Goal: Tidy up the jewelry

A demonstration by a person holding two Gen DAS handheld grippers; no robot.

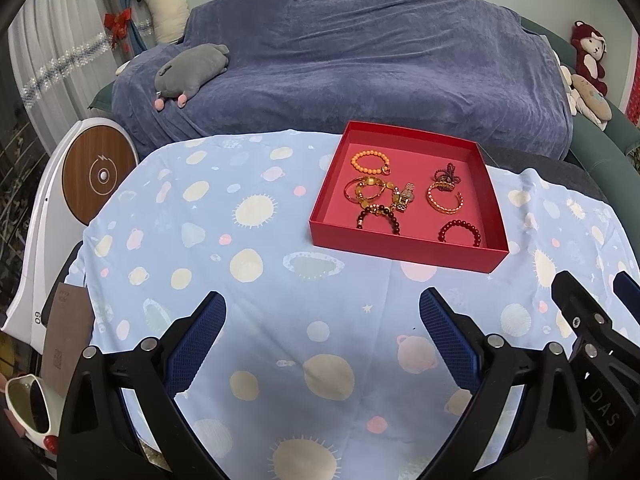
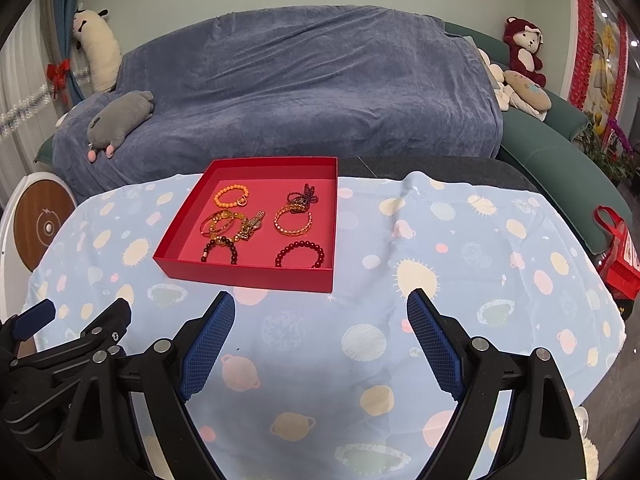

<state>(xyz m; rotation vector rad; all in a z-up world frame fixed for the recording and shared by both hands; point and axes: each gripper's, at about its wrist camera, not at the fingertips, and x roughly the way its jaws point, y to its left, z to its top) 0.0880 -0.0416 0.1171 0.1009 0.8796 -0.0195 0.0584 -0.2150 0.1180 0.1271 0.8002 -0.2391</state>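
Observation:
A red open box (image 1: 404, 246) (image 2: 244, 278) rests on the patterned blue tablecloth (image 1: 248, 280) (image 2: 440, 280). Inside lie several bracelets: an orange beaded one (image 1: 370, 161) (image 2: 231, 197), a gold tangle with a watch (image 1: 380, 194) (image 2: 234, 224), a gold bangle (image 1: 444, 200) (image 2: 293, 222), a dark beaded knot (image 1: 445, 174) (image 2: 303, 196) and two dark red beaded ones (image 1: 460, 230) (image 2: 300, 254). My left gripper (image 1: 322, 300) hovers open over the cloth in front of the box, nothing between its fingers. My right gripper (image 2: 320, 300) is open beside it, also holding nothing; its fingers (image 1: 580, 308) show at the right in the left wrist view.
A sofa under a blue-grey throw (image 1: 340, 60) (image 2: 280, 80) stands behind the table, with a grey plush (image 1: 192, 72) (image 2: 120, 118) on it. A white round device with a wooden face (image 1: 98, 176) stands at the left. A red bag (image 2: 618, 256) sits at the right.

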